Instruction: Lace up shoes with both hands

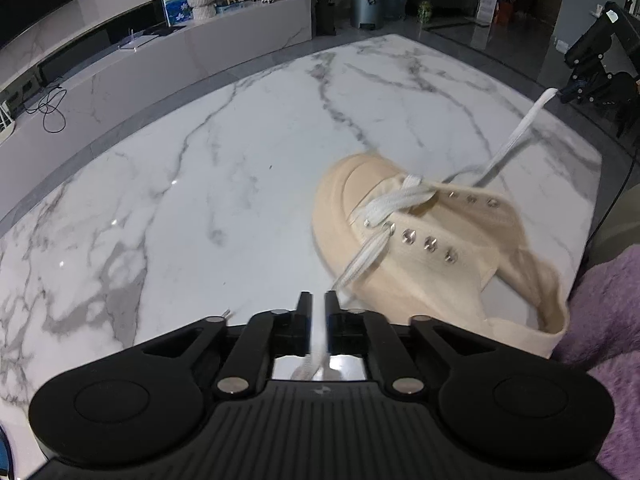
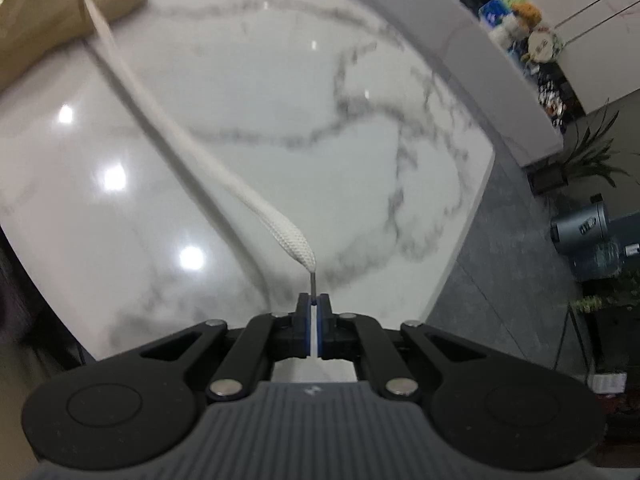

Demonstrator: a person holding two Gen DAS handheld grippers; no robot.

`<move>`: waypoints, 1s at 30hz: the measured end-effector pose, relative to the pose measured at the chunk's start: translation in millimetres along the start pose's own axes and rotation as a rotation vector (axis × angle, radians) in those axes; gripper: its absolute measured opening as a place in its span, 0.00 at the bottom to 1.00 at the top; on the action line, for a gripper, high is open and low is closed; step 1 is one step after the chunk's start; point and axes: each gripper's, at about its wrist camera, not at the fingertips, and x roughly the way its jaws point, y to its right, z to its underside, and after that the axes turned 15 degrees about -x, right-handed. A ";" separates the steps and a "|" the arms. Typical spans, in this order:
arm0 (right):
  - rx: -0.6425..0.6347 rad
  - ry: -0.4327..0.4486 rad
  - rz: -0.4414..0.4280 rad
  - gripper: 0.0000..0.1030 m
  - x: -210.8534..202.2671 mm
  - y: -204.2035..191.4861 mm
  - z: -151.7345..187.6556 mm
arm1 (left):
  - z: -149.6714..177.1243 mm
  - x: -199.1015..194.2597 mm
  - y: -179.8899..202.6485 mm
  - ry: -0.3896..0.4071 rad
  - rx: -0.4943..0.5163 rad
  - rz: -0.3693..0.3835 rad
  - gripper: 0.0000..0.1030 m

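A cream canvas shoe with metal eyelets lies on the marble table, toe pointing away; it also shows in the right wrist view at the top left. A white lace crosses its lowest eyelets. One lace end runs down into my left gripper, which is shut on it. The other lace end stretches up right to my right gripper. In the right wrist view my right gripper is shut on that lace's tip, and the lace is pulled taut.
A long low cabinet with toys and a plant stands beyond the table's far edge. A purple fluffy fabric lies at the right edge by the shoe's heel. The table's edge drops to a grey floor on the right.
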 end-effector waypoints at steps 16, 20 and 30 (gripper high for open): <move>-0.277 0.336 -0.072 0.03 -62.8 -50.8 -137.6 | -10.7 -13.1 61.2 0.043 0.024 0.145 0.36; -0.403 0.377 -0.087 0.03 -65.6 -73.2 -179.0 | -8.7 0.0 62.6 0.031 -0.014 0.114 0.31; -0.625 0.412 -0.118 0.03 -52.7 -118.3 -251.9 | -4.7 7.8 46.5 0.043 -0.126 0.147 0.13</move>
